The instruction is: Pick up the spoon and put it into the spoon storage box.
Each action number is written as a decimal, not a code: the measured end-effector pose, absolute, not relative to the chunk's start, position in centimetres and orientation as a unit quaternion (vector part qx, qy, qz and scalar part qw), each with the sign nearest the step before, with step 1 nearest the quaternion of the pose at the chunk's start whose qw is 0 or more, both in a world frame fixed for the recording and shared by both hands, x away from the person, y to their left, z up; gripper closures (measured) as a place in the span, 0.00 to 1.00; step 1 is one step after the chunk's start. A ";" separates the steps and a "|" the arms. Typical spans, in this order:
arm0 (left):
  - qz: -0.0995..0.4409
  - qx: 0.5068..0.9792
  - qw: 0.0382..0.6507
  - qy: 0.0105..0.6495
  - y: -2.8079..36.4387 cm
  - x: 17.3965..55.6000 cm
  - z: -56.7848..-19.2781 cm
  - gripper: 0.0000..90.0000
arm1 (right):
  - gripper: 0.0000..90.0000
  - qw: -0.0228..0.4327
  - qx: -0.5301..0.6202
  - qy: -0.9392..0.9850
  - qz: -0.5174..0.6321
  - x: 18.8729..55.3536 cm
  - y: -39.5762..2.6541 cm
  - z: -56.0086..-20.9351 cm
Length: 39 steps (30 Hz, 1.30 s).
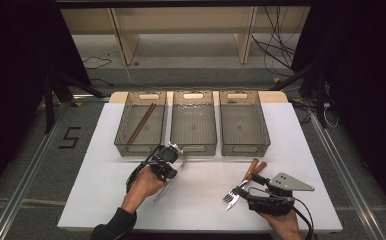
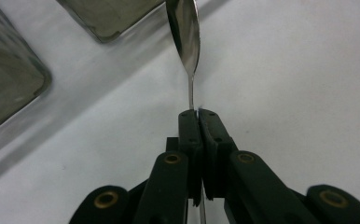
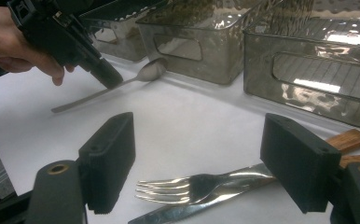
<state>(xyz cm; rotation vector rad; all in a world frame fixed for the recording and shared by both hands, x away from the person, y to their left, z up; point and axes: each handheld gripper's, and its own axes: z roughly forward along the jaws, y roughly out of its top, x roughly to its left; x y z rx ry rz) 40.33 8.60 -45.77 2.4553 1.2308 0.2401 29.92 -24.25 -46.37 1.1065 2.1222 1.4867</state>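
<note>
High view is showing a white table point(image 1: 201, 200) with three clear bins along its far side; the left bin point(image 1: 140, 125) is holding a pair of brown chopsticks point(image 1: 141, 123), while the middle bin point(image 1: 193, 122) and the right bin point(image 1: 243, 122) are looking empty. The left gripper point(image 1: 173, 160) is hovering just in front of the middle bin, and in the left gripper view its jaws are pressing together on the thin neck of a spoon point(image 2: 183, 32), gripping just below the bowl, which is pointing toward the bins. The right gripper point(image 3: 201, 168) is sitting low at the near right of the table with its jaws standing wide apart and holding nothing, straddling a fork point(image 3: 192, 186) and a knife point(image 3: 178, 212) lying side by side on the table, their wooden handles point(image 3: 350, 140) pointing toward the right bin.

The spoon is looking light, rigid and polished, so it is likely slippery under the pads and apt to pivot, since the long handle is hanging behind the grip. The fork probably handles the same way; taking it across the narrow metal shank near the wooden handle seems surest, as the flat tines are offering little to pinch
</note>
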 end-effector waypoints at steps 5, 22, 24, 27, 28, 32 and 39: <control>0.089 0.878 0.185 0.432 8.1 40.2 -46.1 0.96 | 0.30 0.162 0.387 0.744 0.521 29.9 -24.2 -46.4; 0.107 0.872 0.184 0.440 8.4 40.4 -46.0 0.96 | 0.30 0.162 0.386 0.744 0.521 29.9 -24.3 -46.3; 0.110 0.872 0.183 0.441 8.4 40.4 -46.1 0.96 | 0.30 0.162 0.387 0.744 0.521 29.9 -24.3 -46.3; 0.118 0.872 0.177 0.441 8.3 40.4 -46.1 0.96 | 0.30 0.162 0.386 0.743 0.521 29.9 -24.3 -46.3; 0.120 0.872 0.175 0.442 8.3 40.4 -46.2 0.96 | 0.30 0.162 0.386 0.744 0.521 29.9 -24.3 -46.3; 0.109 0.871 0.174 0.445 8.6 40.6 -46.7 0.95 | 0.30 0.162 0.386 0.743 0.522 29.9 -24.3 -46.3; 0.107 0.878 0.170 0.435 8.7 40.7 -46.5 0.99 | 0.30 0.162 0.386 0.744 0.522 29.9 -24.3 -46.3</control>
